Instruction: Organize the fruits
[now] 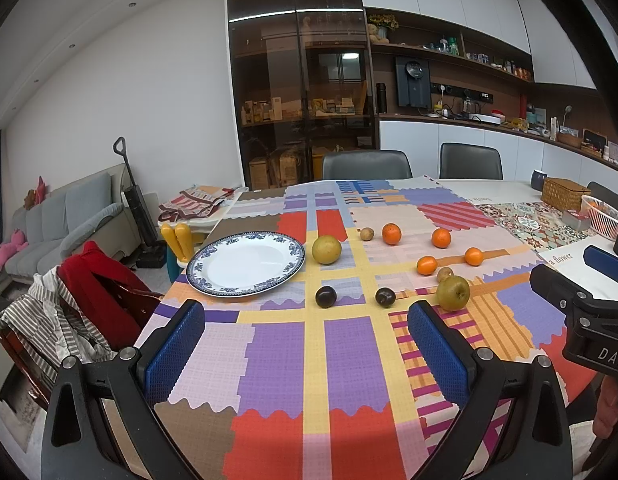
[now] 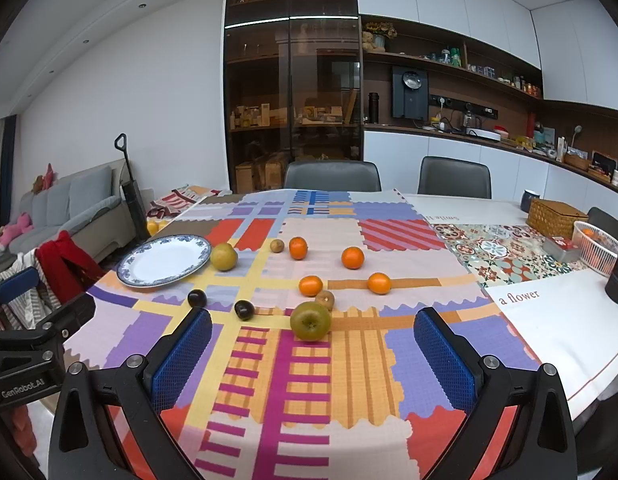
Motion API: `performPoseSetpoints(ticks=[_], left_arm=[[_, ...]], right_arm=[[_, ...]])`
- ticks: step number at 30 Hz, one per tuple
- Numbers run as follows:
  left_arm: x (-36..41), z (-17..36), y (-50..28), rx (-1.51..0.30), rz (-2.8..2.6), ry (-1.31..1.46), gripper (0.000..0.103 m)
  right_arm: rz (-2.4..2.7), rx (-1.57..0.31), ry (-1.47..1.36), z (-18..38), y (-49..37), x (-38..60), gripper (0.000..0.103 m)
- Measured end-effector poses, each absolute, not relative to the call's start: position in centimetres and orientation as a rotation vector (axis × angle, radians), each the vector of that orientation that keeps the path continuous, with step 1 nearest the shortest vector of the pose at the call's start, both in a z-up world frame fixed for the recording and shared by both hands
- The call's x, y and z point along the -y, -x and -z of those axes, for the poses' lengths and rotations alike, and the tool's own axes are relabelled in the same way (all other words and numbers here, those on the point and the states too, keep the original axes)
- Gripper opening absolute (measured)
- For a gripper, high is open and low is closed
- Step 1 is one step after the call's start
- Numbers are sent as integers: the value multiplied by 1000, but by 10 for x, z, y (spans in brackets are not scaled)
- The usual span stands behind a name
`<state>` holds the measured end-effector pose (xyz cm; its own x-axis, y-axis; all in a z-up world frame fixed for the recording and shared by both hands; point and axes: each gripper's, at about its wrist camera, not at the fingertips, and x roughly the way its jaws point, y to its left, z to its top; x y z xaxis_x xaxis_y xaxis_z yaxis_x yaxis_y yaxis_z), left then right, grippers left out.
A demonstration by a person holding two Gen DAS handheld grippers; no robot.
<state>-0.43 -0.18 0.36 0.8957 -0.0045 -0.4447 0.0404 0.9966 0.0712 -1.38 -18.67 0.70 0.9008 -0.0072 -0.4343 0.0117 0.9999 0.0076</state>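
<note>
The left gripper (image 1: 305, 328) hangs above the near edge of the patchwork tablecloth (image 1: 285, 360) with its blue pads spread wide and nothing between them. The right gripper (image 2: 313, 336) is spread the same way, also bare. Each camera catches the other claw at its edge: the right one pokes in from the right of the left view, the left one (image 2: 25, 312) from the left of the right view.

The fruit lies loose on the cloth. A blue-rimmed white plate (image 1: 285, 258) sits at the left with a yellow-green pear (image 1: 326, 249) just beside its rim. Two dark plums (image 1: 325, 296) lie apart in front. Four oranges (image 1: 391, 233) are scattered to the right, with a small brown fruit (image 1: 367, 233) near the farthest one. A larger green pear (image 2: 309, 321) sits nearest the right gripper, touching another small brown fruit (image 2: 325, 299) behind it.

Only the right view takes in the whole white basket (image 2: 597, 252), which has something orange inside, and the wicker box (image 2: 557, 216) beyond it. The left view shows more of the red garment (image 1: 97, 280) draped on a chair.
</note>
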Motion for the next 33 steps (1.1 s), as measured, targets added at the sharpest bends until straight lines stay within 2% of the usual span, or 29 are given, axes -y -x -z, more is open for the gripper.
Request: performPoseSetpoints(ticks=[33], left_arm=[[6,2,1,-473,49,-93,103]], right_arm=[[5,-464,-13,-1,10,188,102]])
